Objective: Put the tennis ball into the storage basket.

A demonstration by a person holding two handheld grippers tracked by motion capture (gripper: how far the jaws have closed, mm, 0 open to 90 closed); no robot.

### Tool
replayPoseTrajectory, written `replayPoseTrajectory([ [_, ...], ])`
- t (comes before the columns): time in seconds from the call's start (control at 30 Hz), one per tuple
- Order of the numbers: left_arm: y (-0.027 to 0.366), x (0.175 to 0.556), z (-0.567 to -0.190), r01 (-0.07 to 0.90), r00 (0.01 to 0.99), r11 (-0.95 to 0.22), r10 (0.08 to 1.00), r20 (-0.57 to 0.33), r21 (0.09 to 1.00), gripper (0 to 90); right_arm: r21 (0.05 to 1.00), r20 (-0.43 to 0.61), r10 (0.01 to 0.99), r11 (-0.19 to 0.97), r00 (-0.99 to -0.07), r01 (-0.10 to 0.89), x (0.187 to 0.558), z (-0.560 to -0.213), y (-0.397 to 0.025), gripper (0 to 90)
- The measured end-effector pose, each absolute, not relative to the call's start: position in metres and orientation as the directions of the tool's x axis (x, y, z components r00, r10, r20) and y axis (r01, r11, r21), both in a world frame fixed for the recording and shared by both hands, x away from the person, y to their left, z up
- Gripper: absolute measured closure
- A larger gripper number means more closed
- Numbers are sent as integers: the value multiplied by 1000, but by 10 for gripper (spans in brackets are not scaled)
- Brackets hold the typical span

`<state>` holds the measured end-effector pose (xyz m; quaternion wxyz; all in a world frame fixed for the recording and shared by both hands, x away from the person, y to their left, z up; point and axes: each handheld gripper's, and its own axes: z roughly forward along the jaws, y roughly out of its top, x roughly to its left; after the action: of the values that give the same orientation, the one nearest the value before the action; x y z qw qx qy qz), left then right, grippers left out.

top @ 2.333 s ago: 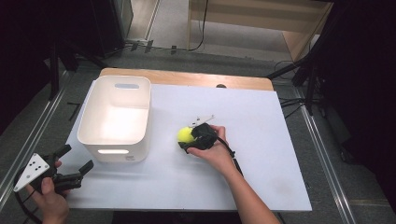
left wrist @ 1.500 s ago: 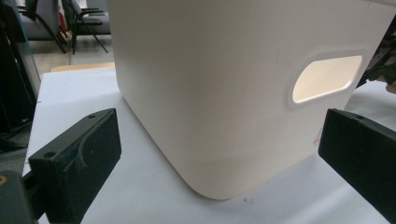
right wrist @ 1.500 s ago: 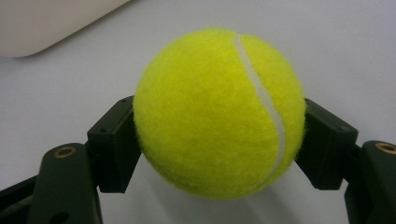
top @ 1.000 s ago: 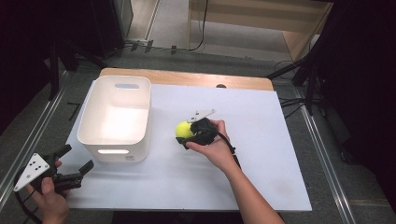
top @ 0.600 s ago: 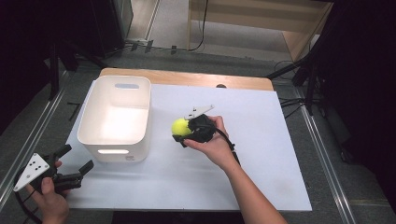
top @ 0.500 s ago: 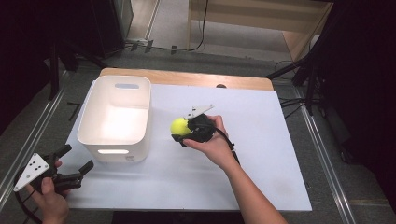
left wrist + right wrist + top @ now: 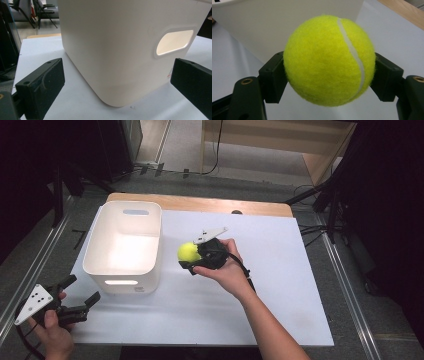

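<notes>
right tongs (image 7: 192, 258): ours, clamped on the tennis ball (image 7: 189, 252); in the right gripper view one black jaw presses each side of the ball (image 7: 329, 60), seam running top to bottom on its right half.
ball position: lifted off the counter (image 7: 280, 270), held at the tong tips, just beside the near-right wall of the white bin (image 7: 124, 245), not over its opening yet as far as we can tell from the high view.
bin vs right tongs: straight ahead of the jaws; the white wall (image 7: 274, 30) stands behind the ball in the right gripper view.
left tongs (image 7: 80, 302): jaws wide apart, holding nothing, hovering off the near-left corner of the counter in the left hand (image 7: 50, 330).
bin vs left tongs: the rounded corner and the oval handle cutout of the bin (image 7: 130, 50) sit ahead between the two open jaws, not touching either.
progress: we judge the pick done: ball gripped and raised. Carry toward the bin looks about halfway.
left to do: we'd move the ball up over the rim, centre it above the opening, then part the jaws to drop it in. Bin looks empty inside from above.
risk: rim is close to the ball's height; we'd need enough lift to avoid clipping it.
writing: small label with reddish print low on the bin wall (image 7: 169, 72), near the right-hand jaw of the left tongs; too small to read. No brand legible on the ball.
</notes>
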<state>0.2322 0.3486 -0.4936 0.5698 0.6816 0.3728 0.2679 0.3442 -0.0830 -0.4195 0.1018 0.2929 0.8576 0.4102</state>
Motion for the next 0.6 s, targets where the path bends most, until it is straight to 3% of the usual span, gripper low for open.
replayPoseTrajectory([
  [0.6, 349, 232, -494, 204, 579, -74, 813, -59, 976, 0, 775, 67, 550, 497, -832, 391, 345, -399, -72, 238],
])
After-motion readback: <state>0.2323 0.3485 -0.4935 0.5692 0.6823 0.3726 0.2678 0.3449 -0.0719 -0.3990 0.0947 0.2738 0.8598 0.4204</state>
